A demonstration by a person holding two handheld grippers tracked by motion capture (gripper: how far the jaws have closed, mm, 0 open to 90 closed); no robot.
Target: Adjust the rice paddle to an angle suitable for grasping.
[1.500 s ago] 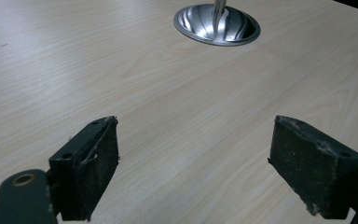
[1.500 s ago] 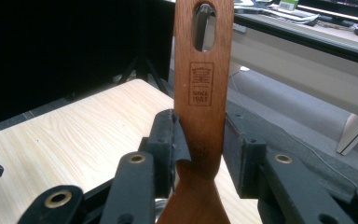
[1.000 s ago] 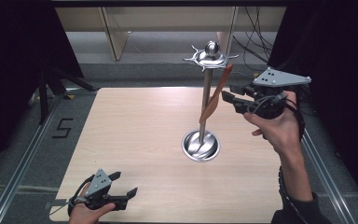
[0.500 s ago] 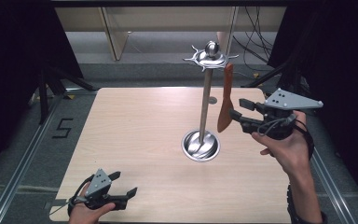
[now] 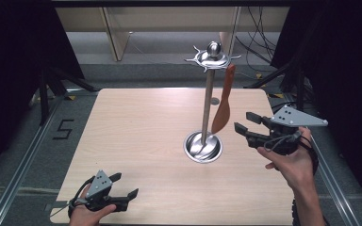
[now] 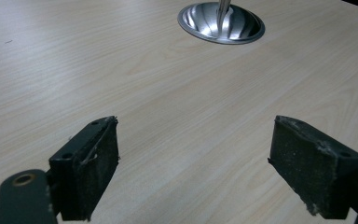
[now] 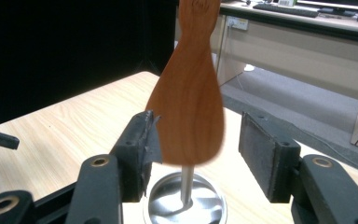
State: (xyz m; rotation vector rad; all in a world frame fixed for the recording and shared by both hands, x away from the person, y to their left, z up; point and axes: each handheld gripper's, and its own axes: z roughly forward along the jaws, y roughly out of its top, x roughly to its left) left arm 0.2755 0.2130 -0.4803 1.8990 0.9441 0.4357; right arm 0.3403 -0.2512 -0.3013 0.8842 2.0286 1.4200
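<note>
So the wooden spatula (image 5: 222, 101) hangs upright off the metal stand (image 5: 206, 101) mid-frame, just left of the right gripper (image 5: 248, 123), whose jaws have just been opening and, in its own view, flank the blade (image 7: 189, 112) without pinching, while the left gripper (image 5: 125, 184) sits spread at lower left.

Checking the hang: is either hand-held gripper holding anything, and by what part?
Nothing: the spatula hangs from the stand, free of the right hand-held gripper.

overhead and jaw cameras share the stand base (image 5: 202, 147)
</note>
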